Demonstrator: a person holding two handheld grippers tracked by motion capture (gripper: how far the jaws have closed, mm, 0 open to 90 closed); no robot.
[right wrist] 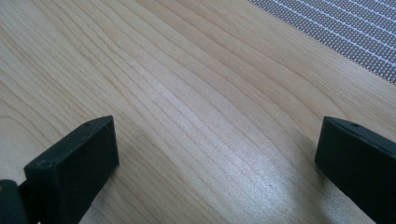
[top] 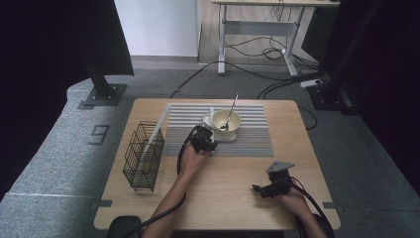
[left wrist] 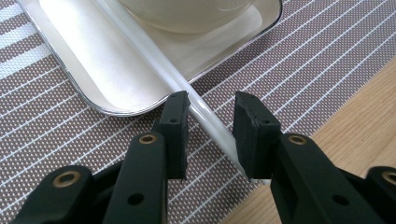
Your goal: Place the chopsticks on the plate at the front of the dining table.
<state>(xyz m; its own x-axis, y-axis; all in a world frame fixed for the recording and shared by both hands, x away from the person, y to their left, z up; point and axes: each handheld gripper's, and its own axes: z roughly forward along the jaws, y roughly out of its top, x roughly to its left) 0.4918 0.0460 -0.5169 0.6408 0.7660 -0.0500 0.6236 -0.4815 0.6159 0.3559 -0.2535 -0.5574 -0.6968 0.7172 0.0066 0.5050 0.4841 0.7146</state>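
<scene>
While my right gripper point(top: 261, 189) rests wide open on the table point(right wrist: 187, 116), my left gripper point(left wrist: 211, 122) straddles, without yet clamping, a white chopstick point(left wrist: 205, 116) slanting off the tray point(left wrist: 84, 88) onto the striped placemat point(left wrist: 303, 74).

A striped mat point(top: 247, 134) lies on the table point(top: 223, 198) toward twelve o'clock. On it a tray point(top: 218, 136) carries a bowl point(top: 227, 120) with a spoon point(top: 229, 115) inside. A wire basket point(top: 143, 156) stands at nine o'clock.
</scene>
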